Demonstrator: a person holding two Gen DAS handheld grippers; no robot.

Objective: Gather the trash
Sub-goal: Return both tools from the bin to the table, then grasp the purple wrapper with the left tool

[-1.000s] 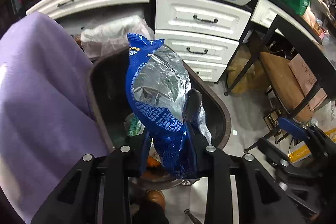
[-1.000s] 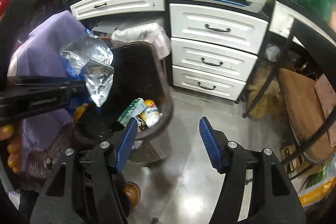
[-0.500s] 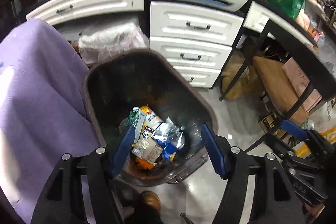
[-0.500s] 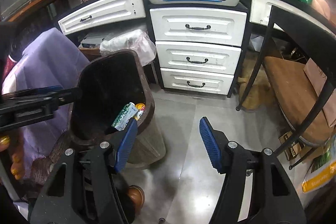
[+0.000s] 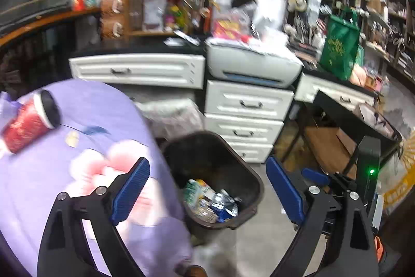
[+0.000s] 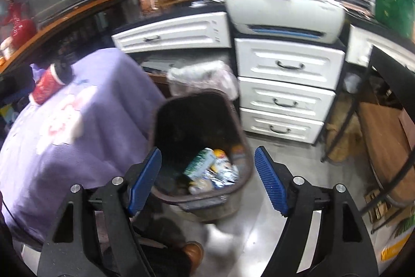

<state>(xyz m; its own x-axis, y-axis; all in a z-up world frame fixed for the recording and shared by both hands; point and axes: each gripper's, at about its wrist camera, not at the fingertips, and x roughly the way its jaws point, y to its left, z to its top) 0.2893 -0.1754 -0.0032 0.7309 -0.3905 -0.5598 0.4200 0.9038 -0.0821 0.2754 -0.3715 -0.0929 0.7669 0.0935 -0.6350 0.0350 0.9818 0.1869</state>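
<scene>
A dark brown trash bin (image 5: 255,186) (image 6: 243,139) stands on the floor beside a purple-clothed table (image 5: 109,110) (image 6: 109,100). In it lie a crumpled blue-and-silver foil bag (image 5: 224,207), a green carton (image 6: 199,164) and other wrappers. A red paper cup with a black lid (image 5: 26,122) (image 6: 48,85) lies on its side on the cloth. My left gripper (image 5: 207,178) hangs above the bin's left rim; its jaws are opening, with nothing between them. My right gripper (image 6: 208,168) hovers over the bin; its jaws are opening too and hold nothing.
White drawers (image 5: 246,105) (image 6: 288,66) and a grey printer (image 5: 251,64) stand behind the bin. A clear plastic bag (image 6: 205,77) sits at its far rim. A black desk frame (image 6: 345,100) and a wooden stool (image 6: 386,136) crowd the right. A brown shoe (image 6: 193,251) stands below.
The left gripper let the blue foil bag fall into the bin, opened wide and rose away. The right gripper also lifted and opened wider. The tabletop with the red cup came into view.
</scene>
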